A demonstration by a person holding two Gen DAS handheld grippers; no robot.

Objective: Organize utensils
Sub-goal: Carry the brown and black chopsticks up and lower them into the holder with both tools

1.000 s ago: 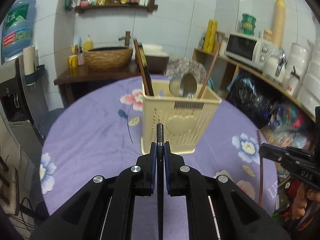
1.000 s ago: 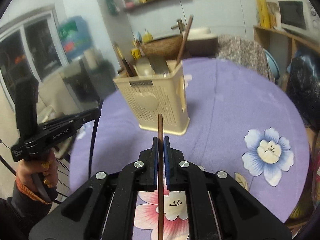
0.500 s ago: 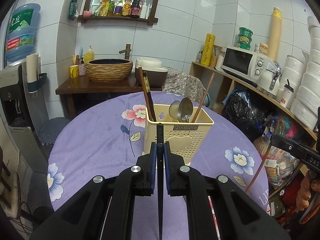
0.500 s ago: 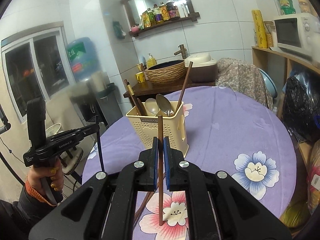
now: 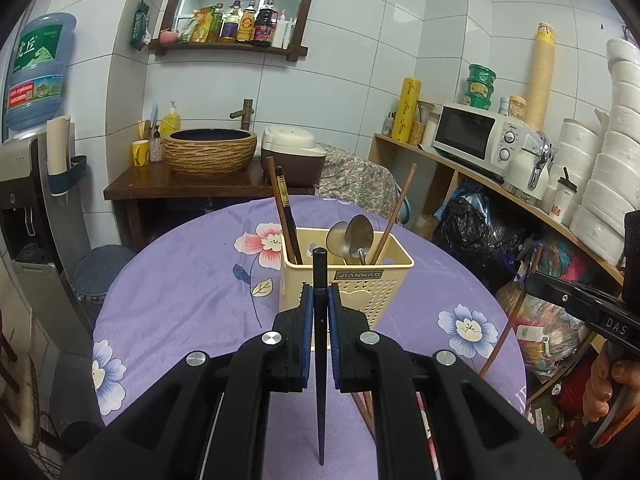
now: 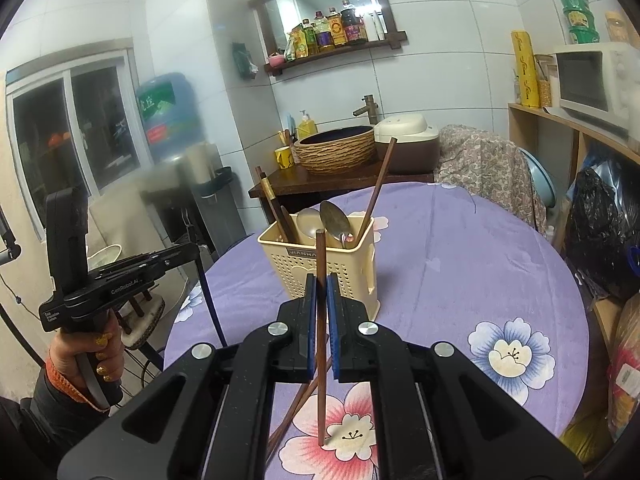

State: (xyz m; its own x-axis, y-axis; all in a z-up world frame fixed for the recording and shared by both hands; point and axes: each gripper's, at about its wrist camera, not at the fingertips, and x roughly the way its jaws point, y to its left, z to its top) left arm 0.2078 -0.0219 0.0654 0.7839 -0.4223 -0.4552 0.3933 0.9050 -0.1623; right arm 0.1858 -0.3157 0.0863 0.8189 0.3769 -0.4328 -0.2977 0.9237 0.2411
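A cream perforated utensil holder (image 5: 362, 292) (image 6: 340, 276) stands on the purple flowered tablecloth and holds two metal spoons (image 5: 354, 238) (image 6: 328, 222) and several chopsticks (image 5: 285, 216). My left gripper (image 5: 320, 300) is shut on a dark chopstick (image 5: 319, 360), held upright in front of the holder. My right gripper (image 6: 321, 296) is shut on a brown chopstick (image 6: 321, 340), also upright and just short of the holder. Each gripper shows at the edge of the other's view, the left gripper (image 6: 120, 276) with a hand on its grip, each with its chopstick hanging down.
More brown chopsticks (image 6: 292, 412) lie on the round table (image 6: 460, 248) under my right gripper. Behind the table stand a woven basin (image 5: 210, 152) and a rice cooker (image 5: 292, 152). Shelves with a microwave (image 5: 476, 140) run along the right, a water dispenser (image 5: 32, 80) at the left.
Both grippers have risen with their chopsticks, so the holder and table now sit lower and farther in both views. Both stay shut on their chopsticks.
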